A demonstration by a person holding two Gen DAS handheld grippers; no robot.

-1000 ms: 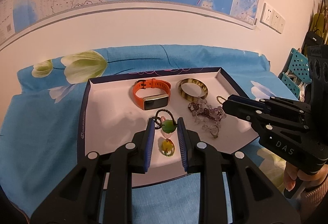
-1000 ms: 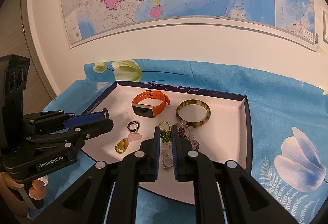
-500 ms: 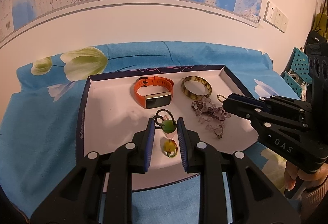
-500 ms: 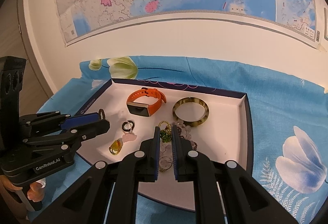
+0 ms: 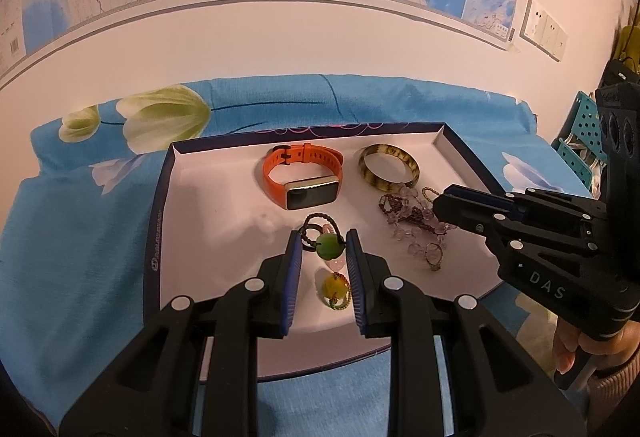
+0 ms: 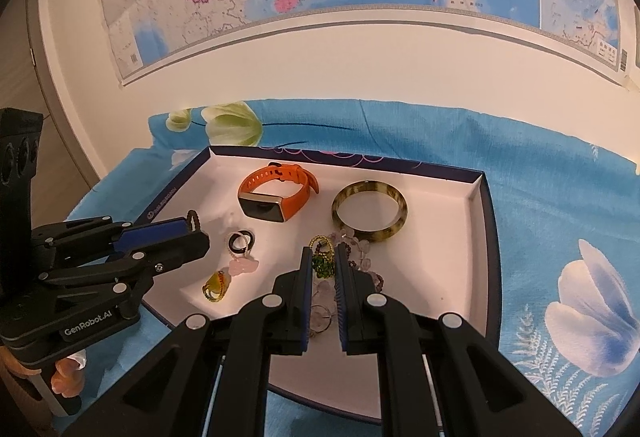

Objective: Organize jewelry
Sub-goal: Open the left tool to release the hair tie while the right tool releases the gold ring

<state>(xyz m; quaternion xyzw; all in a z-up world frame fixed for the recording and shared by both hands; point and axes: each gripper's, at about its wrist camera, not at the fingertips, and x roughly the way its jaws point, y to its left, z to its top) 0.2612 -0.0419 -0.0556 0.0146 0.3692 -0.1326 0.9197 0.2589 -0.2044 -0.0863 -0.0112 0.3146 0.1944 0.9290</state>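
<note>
Left wrist view: my left tool (image 5: pixel 324 233) is clenched on the round green bead with its dark beaded cord (image 5: pixel 330 245), held just above the shallow white tray with a navy rim (image 5: pixel 154 237), I judge to lift it off the pieces beneath. My right tool (image 6: pixel 323 249) grips a small green-and-gold beaded loop (image 6: pixel 322 264), probably teasing it out of the tangled pale purple crystal strand (image 5: pixel 412 221). The tray's left side lies bare for setting things down, though both tools are near each other and its low near rim.

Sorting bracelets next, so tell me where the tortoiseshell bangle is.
The tortoiseshell bangle lies flat near the tray's far right corner, right of the orange watch, just beyond the bead tangle.
</note>
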